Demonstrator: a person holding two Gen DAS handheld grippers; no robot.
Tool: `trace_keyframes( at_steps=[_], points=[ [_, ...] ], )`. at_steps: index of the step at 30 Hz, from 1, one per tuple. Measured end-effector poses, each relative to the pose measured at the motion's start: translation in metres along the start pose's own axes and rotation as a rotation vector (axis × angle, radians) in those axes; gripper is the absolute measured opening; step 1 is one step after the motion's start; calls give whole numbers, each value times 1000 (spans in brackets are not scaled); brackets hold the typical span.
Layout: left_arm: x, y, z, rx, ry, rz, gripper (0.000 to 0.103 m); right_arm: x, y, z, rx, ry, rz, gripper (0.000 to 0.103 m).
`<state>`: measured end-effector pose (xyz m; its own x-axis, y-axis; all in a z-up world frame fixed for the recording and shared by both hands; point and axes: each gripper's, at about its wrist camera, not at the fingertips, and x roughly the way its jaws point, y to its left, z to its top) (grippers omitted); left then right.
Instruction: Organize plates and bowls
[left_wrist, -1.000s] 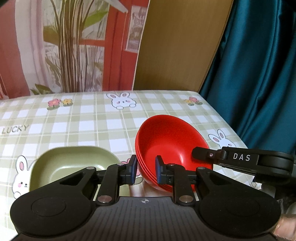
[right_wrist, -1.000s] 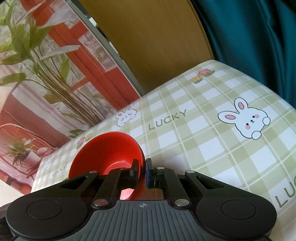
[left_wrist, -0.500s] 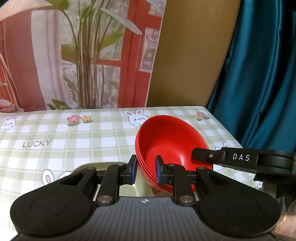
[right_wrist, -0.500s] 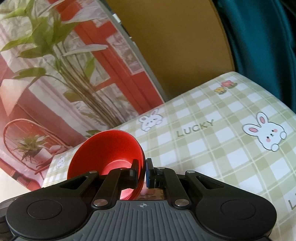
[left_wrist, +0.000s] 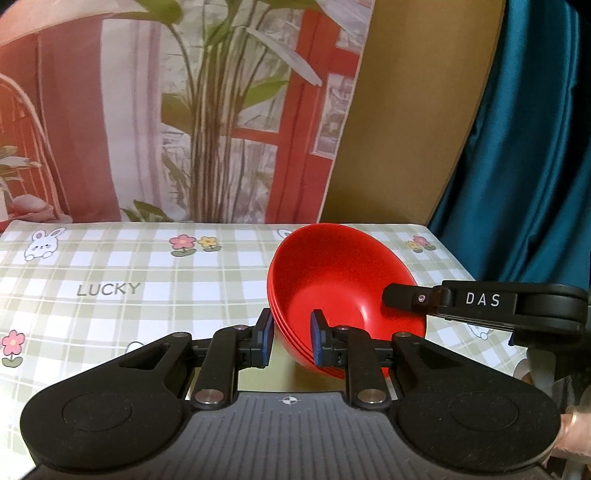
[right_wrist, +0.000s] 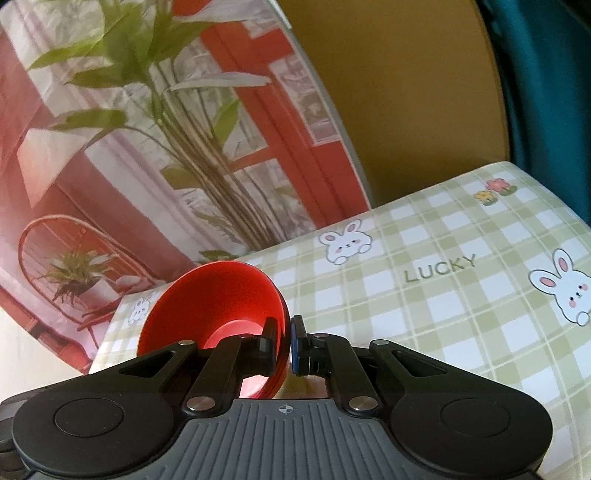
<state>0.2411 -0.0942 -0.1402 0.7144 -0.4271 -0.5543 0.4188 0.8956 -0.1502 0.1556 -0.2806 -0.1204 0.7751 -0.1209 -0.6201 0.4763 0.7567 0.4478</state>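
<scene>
Stack of red bowls (left_wrist: 343, 295) held clear above checked tablecloth (left_wrist: 122, 288), tilted.
Left gripper (left_wrist: 291, 338) clamped across near rim wall; right gripper (right_wrist: 283, 345) pinched tight on opposite rim.
Two-sided grip judged needed: nested stack kept together, slippage limited during carry.
</scene>
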Motion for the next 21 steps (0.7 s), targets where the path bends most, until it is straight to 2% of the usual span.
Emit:
trace_keyframes(
  at_steps=[13,21],
  points=[
    [-3,26,-3,-54,-2,7,22,18,27,-5,-54,42,-10,8],
    [4,38,-9,-84,29,7,22,33,29,-14,-62,84,-20,8]
  ],
)
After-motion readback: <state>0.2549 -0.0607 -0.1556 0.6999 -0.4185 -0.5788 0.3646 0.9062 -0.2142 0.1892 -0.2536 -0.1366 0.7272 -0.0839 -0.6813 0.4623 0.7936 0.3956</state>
